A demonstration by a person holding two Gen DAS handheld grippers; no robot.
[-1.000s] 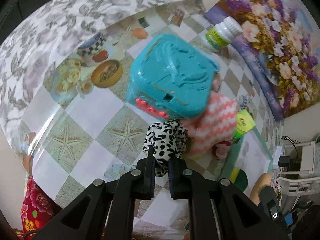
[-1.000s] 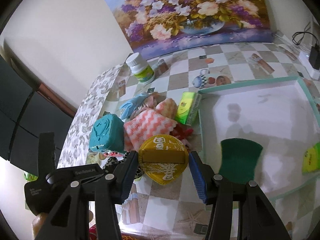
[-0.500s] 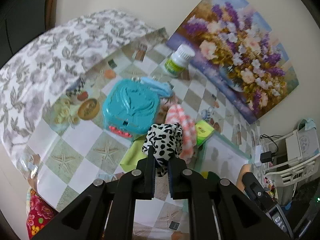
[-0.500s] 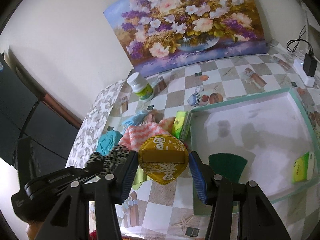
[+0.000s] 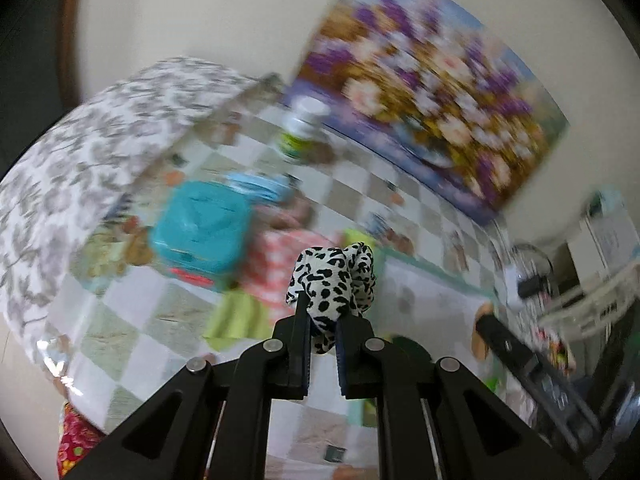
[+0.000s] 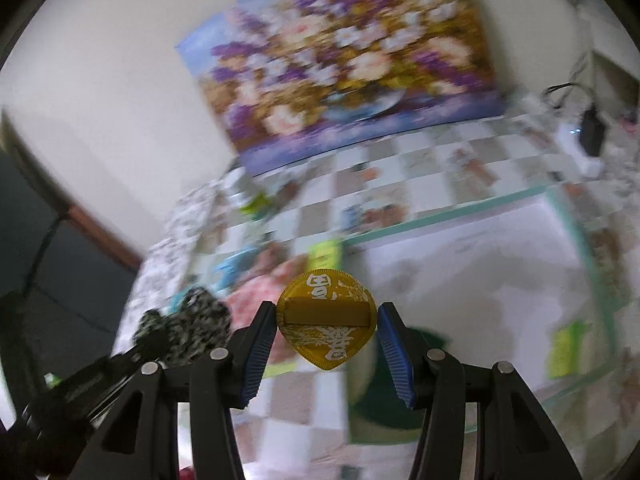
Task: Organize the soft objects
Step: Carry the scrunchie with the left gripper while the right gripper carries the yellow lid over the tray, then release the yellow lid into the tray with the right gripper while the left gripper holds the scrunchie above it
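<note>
Change: the left gripper [image 5: 322, 340] has risen with the black-and-white spotted fabric scrunchie [image 5: 334, 280], now clear of the pile beside the teal plastic box [image 5: 200, 232].
Meaning: likely headed to the white tray with green rim [image 6: 460, 210].
Left tongs: clamped on the scrunchie, which bulges above the tips.
Right tongs: the right gripper [image 6: 326, 334] pinches a yellow printed pouch [image 6: 326, 324] between blue pads.
</note>
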